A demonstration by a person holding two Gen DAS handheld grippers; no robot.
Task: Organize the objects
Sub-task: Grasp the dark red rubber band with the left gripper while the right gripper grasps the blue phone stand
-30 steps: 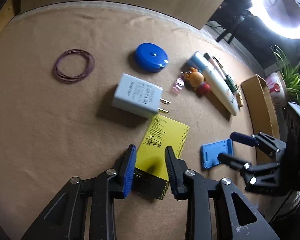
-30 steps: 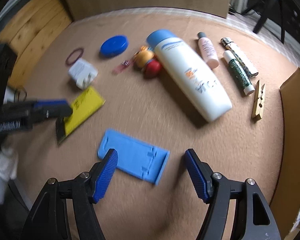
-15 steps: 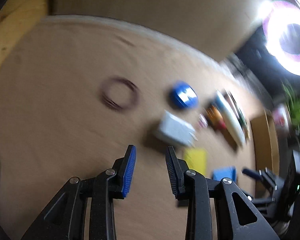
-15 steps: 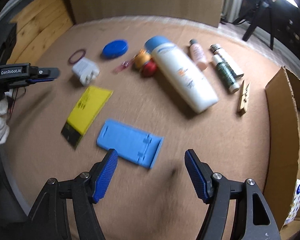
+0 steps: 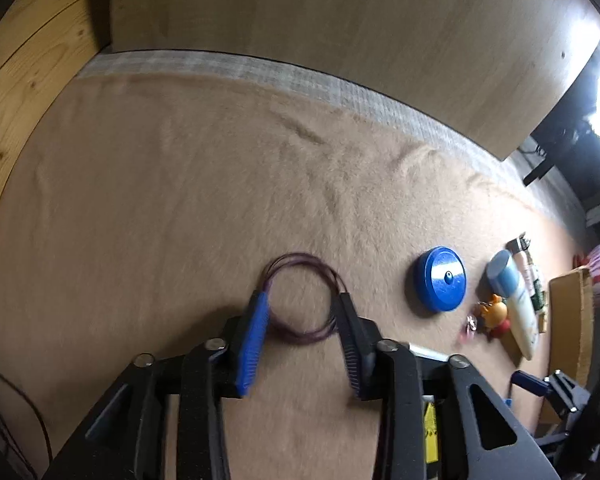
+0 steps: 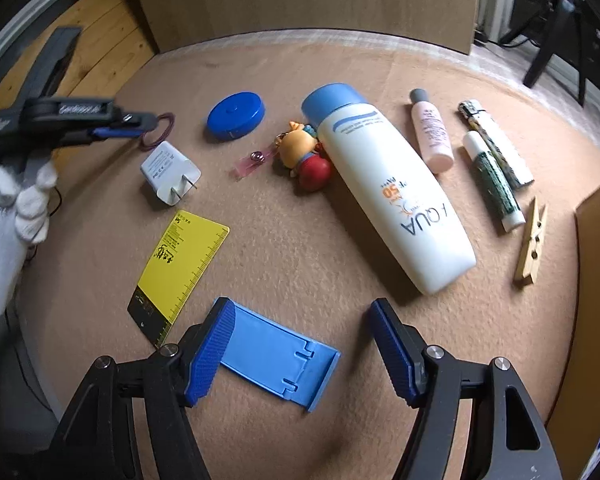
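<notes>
The left tongs (image 5: pixel 302 312) hung over the rubber bands (image 5: pixel 304 298) near the bench's far-left edge, jaws opening to straddle them — nothing pinched. The right tongs (image 6: pixel 304 354) stood spread over the blue stand (image 6: pixel 278 364) — untouched.

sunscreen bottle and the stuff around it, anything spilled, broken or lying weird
Nothing spilled or visibly broken. The sunscreen bottle lies on its side, cap on, pressed against the toy figure keychain. Everything else lies flat and loose on the tan cloth.
</notes>
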